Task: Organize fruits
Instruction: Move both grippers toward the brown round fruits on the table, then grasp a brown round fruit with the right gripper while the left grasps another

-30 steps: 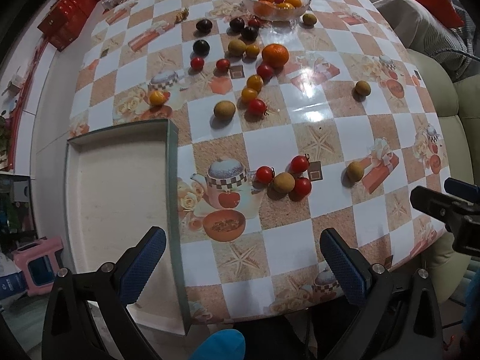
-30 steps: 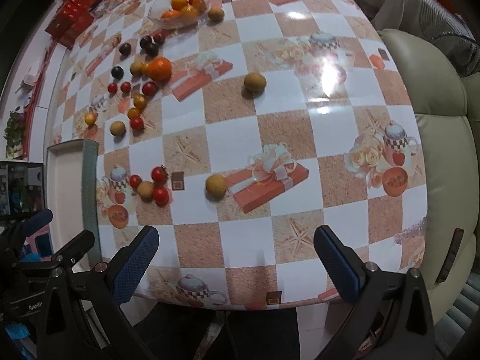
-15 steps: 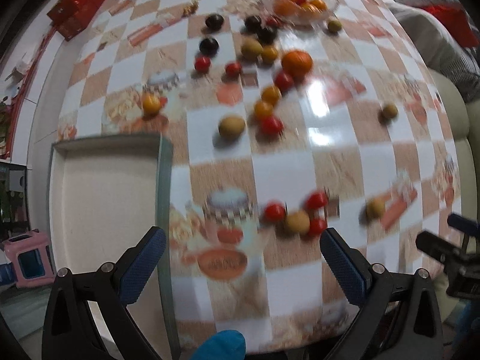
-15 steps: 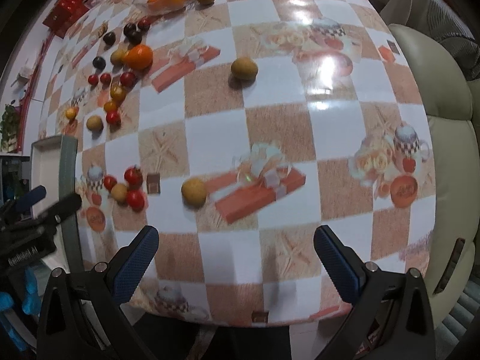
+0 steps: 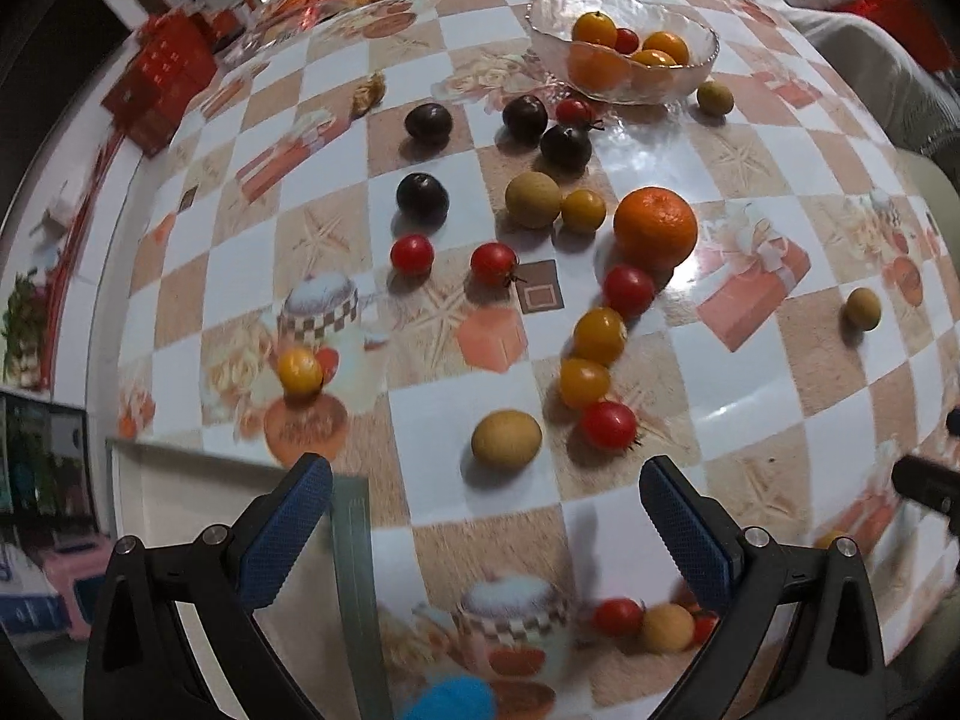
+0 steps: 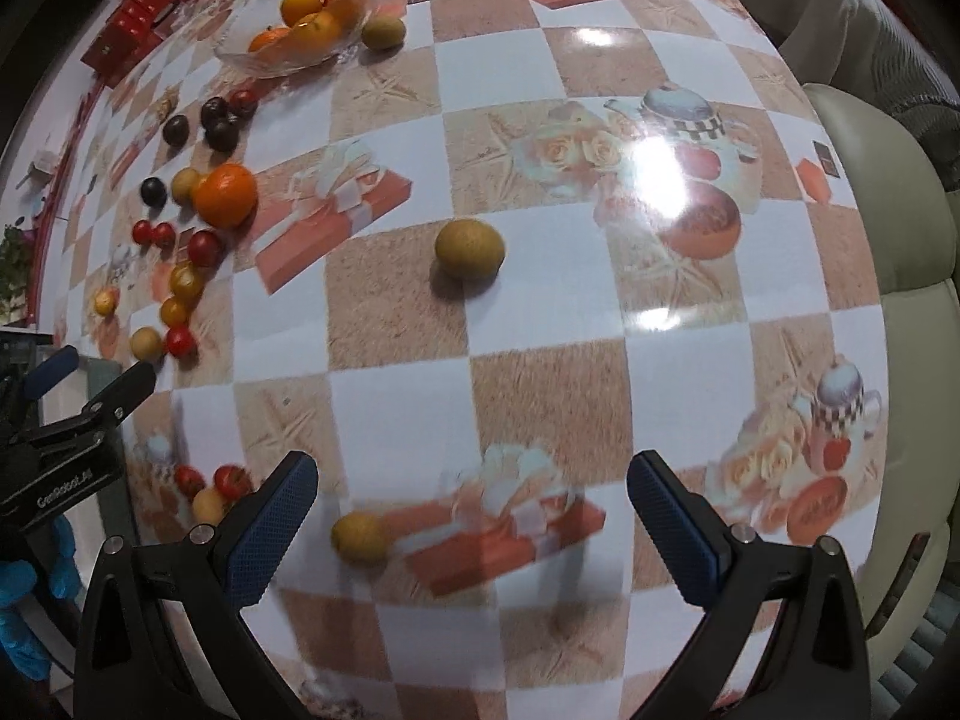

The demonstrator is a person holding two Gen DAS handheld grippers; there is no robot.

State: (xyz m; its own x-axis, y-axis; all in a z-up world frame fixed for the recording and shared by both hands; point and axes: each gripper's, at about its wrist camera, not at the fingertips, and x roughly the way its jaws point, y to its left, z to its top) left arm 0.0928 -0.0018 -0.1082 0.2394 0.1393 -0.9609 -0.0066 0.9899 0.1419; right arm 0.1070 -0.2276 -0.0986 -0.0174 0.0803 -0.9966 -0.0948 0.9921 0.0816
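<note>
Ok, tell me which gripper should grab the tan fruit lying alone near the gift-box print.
Right. The lone tan fruit lies straight ahead of the open right gripper; for the left gripper it sits far off to the right.

A: Fruit layout? 
B: Loose on the checked table (image 5: 738,420). Big orange (image 5: 655,227) mid-table, four dark plums (image 5: 423,197) behind and left of it, red cherry tomatoes (image 5: 494,262) and yellow ones (image 5: 599,336) strung in a line below it, tan round longans (image 5: 506,439) scattered

A: Bowl? 
B: Clear glass bowl (image 5: 624,42) at the far edge, upright, holding small oranges plus one red tomato; a longan just beside it

A: Right side? 
B: One longan (image 6: 469,249) alone, well apart; another (image 6: 359,536) near the front edge
</note>
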